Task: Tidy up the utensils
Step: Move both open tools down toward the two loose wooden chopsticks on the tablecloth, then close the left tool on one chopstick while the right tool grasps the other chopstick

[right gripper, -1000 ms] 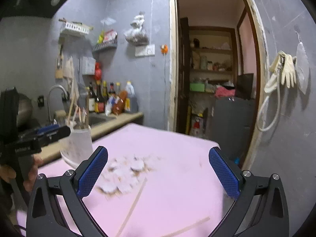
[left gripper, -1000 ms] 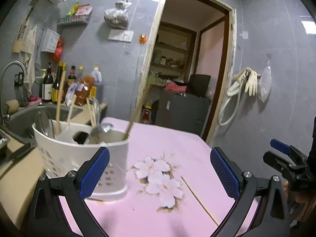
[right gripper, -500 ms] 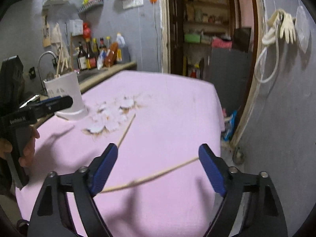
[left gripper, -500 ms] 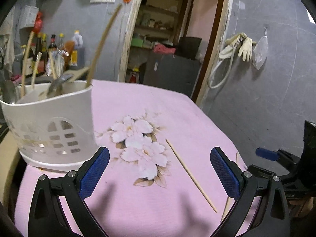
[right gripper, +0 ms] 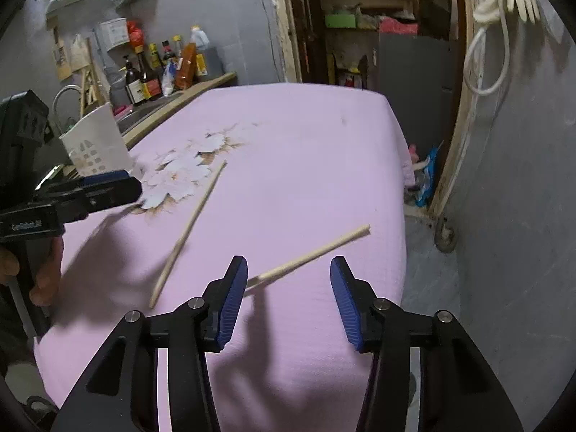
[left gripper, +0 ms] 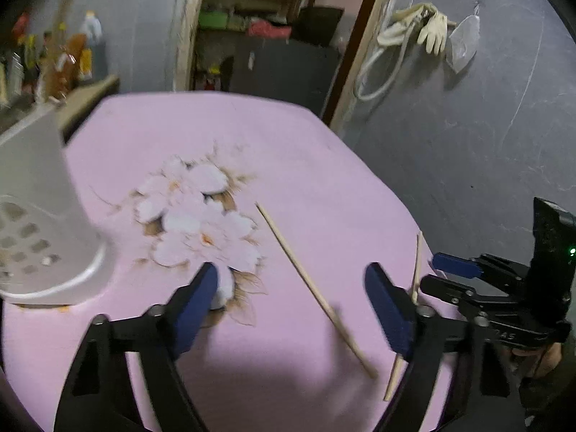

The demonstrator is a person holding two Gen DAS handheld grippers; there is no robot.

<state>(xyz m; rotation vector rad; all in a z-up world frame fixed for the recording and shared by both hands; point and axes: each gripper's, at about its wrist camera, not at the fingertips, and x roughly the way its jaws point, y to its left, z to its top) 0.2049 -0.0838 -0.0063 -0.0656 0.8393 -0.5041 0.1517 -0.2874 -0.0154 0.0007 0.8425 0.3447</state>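
I'm looking down at a table (right gripper: 324,136) covered in a pink cloth with a white flower print (left gripper: 194,216) near its middle. Two wooden chopsticks lie apart on it, one (right gripper: 189,232) beside the flowers, the other (right gripper: 313,252) near the edge. A white slotted utensil holder (right gripper: 95,144) stands at the counter side.

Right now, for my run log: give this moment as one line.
left gripper: closing, empty, over chopstick | right gripper: closing, empty, over second chopstick | utensil holder: upright on pink tablecloth
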